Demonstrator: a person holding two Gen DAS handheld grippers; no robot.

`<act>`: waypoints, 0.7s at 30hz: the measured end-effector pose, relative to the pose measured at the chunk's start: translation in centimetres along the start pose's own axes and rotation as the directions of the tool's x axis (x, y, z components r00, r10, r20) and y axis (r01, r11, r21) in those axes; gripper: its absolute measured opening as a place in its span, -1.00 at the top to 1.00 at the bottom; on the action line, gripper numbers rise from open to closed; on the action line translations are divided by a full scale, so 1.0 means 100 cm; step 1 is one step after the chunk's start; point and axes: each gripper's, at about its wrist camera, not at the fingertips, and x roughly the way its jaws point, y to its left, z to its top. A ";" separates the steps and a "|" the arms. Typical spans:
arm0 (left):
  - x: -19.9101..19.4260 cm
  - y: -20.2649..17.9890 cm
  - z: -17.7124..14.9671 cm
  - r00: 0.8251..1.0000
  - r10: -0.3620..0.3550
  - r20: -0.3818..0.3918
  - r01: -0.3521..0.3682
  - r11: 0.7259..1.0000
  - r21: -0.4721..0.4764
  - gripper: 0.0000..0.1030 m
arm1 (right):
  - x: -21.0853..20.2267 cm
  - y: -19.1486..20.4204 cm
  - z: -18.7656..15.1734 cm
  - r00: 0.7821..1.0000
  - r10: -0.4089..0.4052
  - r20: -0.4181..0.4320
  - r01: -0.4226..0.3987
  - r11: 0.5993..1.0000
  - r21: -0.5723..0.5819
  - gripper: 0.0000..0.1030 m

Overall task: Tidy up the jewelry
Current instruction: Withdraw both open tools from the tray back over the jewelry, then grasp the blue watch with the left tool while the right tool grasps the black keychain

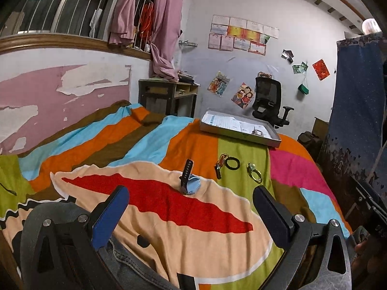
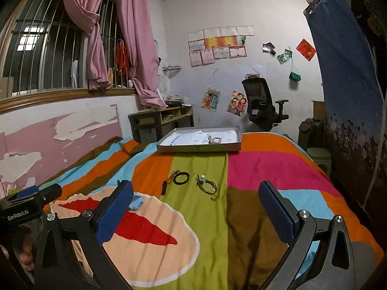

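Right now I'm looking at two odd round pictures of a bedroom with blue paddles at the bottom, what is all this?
Each picture comes from a wide-angle camera on a hand-held gripper. The blue paddles are its fingers. One view shows the left gripper, the other the right gripper. Both are open and hold nothing. On the striped bedspread lie a watch, a black ring, a dark cord piece and gold bangles. Behind them sits a shallow tray, probably where the jewelry goes.
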 end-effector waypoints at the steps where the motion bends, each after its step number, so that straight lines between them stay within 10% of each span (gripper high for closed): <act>1: -0.001 -0.001 0.000 1.000 0.000 0.001 0.000 1.000 0.002 -1.00 | 0.000 0.000 0.000 1.000 0.001 0.000 -0.001 1.000 -0.002 -0.98; 21: 0.062 0.005 0.051 0.996 -0.027 -0.088 0.027 1.000 -0.005 -1.00 | 0.061 0.008 0.063 0.995 0.027 0.092 -0.020 0.997 -0.079 -0.98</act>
